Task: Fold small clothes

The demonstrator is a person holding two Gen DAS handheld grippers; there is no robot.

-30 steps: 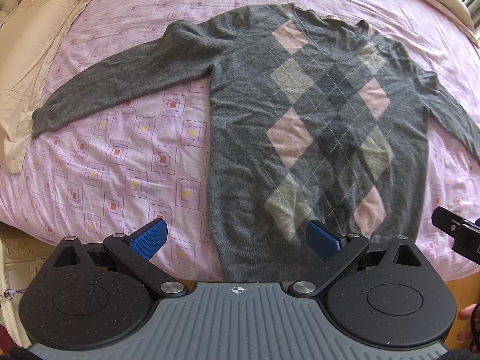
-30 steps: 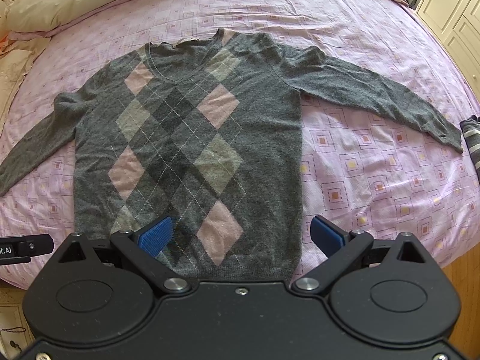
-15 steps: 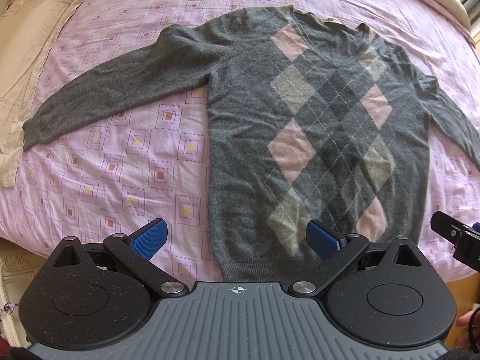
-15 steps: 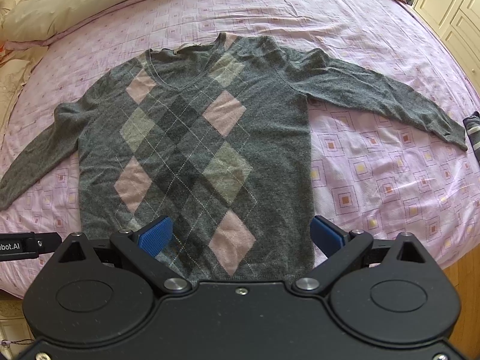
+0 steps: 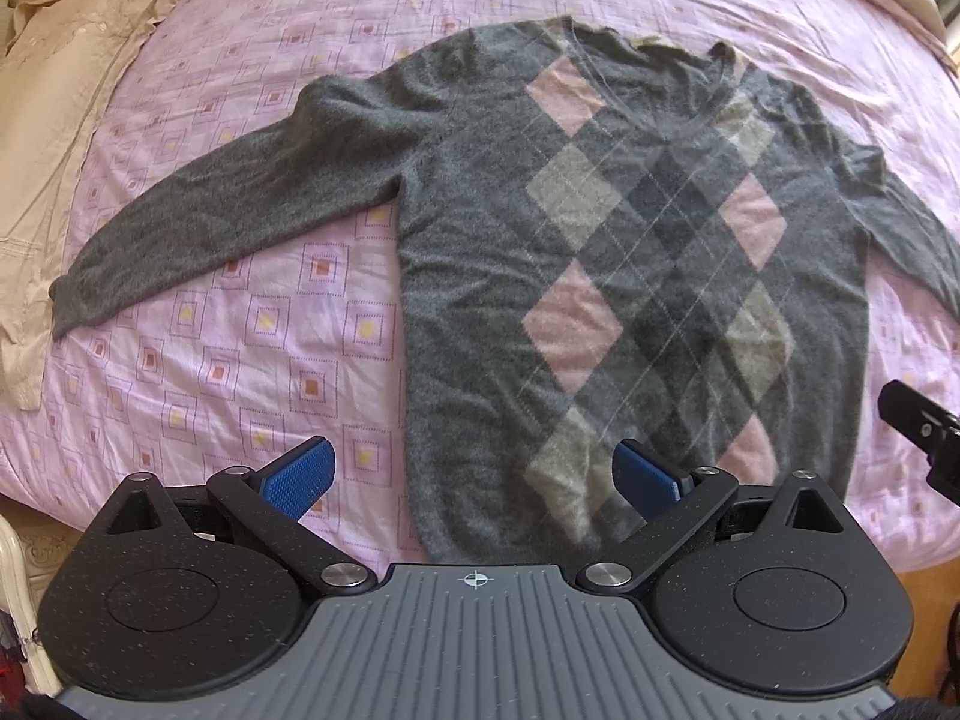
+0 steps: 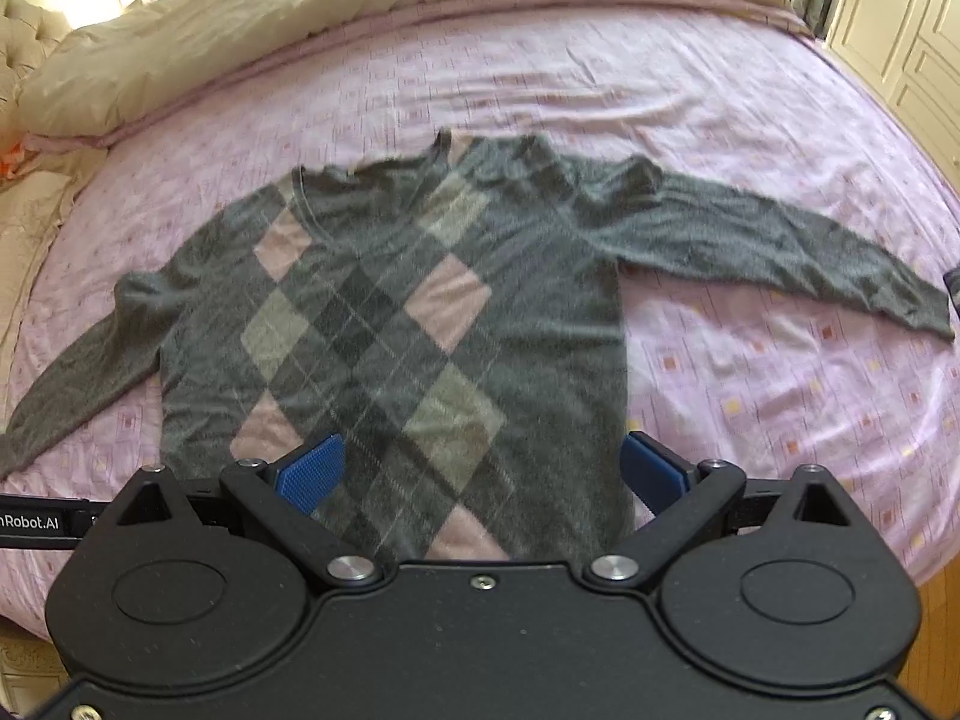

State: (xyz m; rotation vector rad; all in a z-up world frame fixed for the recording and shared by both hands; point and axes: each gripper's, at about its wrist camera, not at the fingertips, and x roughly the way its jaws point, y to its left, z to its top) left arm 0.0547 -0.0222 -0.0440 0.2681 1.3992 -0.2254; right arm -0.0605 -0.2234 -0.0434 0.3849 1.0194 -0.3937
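Progress: no fold made yet; all folding steps remained.
Argyle sweater (image 5: 600,276) lay flat, face up, on pink patterned bedspread (image 5: 240,360); both sleeves spread outward, hem toward bed edge.
Appearance: grey knit, pink and beige diamonds, V-neck, minor wrinkles.
Left gripper (image 5: 474,474): jaws wide, empty, over hem's left corner.
Right gripper (image 6: 483,471): jaws wide, empty, over hem's right part.

Soft daylight, brightest far beyond the right gripper (image 6: 483,471); right view motion-blurred, fisheye-bent at edges.
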